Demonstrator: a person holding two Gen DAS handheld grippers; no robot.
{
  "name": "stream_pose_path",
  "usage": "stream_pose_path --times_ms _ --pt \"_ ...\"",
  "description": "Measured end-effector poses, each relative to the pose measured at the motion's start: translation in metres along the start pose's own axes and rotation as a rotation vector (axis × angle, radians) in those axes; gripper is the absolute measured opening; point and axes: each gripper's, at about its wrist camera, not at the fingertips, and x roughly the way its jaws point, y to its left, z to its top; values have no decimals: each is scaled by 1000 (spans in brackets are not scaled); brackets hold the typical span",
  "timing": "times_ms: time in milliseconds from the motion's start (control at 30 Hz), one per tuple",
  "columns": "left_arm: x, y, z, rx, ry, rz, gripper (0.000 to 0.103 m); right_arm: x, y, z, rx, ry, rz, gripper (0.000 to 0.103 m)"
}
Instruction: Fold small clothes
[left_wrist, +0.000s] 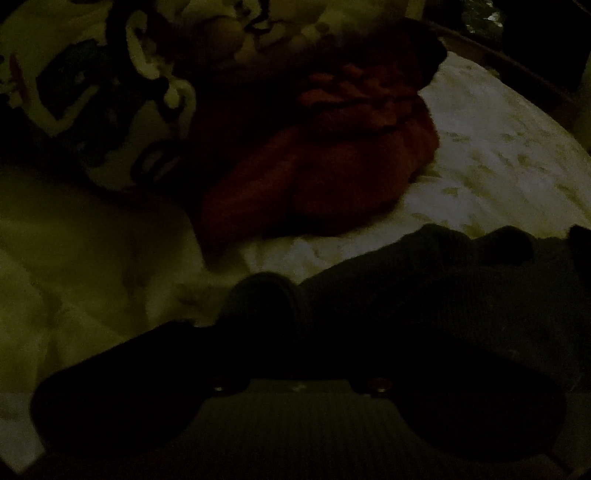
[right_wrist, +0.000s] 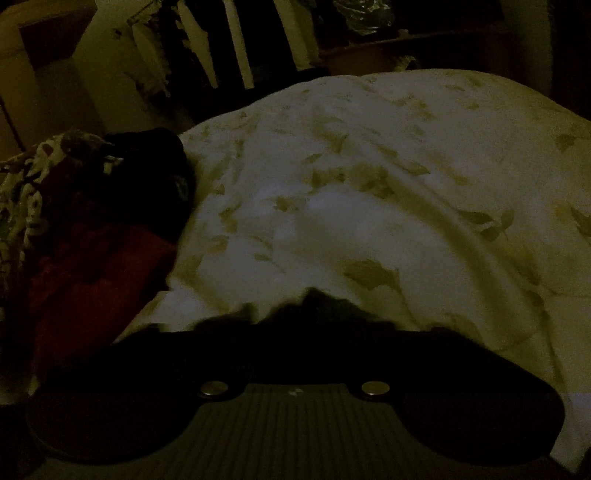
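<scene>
Where left claw points, dark garment beneath

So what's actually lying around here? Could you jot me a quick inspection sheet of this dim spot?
Surface: bed with pale leaf-print cover, rumpled.
Job's things: dark garment lying right in front of both claws; red garment heaped further back.
Clutter: patterned cloth beside the red garment.
Claws: left claw and right claw too dark to judge.
Cables: nothing seen.
Surroundings: dim room; hanging clothes behind the bed.
</scene>
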Motion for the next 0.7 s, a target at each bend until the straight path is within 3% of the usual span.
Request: stream_pose_path --times_ms 33,67,133,267,433,500,700 --pt "-1 -1 -1 9 -6 -3 85 -1 3 -1 -14 -9 -8 103" --pt "-2 -4 -2 25 -23 20 103 -2 8 -1 -42 -12 -27 103" --pt "-6 -8 -5 76 -83 57 103 -4 17 -2 -103 -19 -61 103" --pt "-16 -5 -2 68 -92 6 103 -25 35 -1 -186 -108 -80 103" --pt "-46 -9 0 154 -154 70 103 -47 58 -3 -335 -121 -187 103" --pt "-59 -8 1 163 -147 60 103 -58 65 -6 -388 -119 -209 103" --pt "-84 9 -2 198 -100 43 103 -106 91 -22 -462 -139 -152 103"
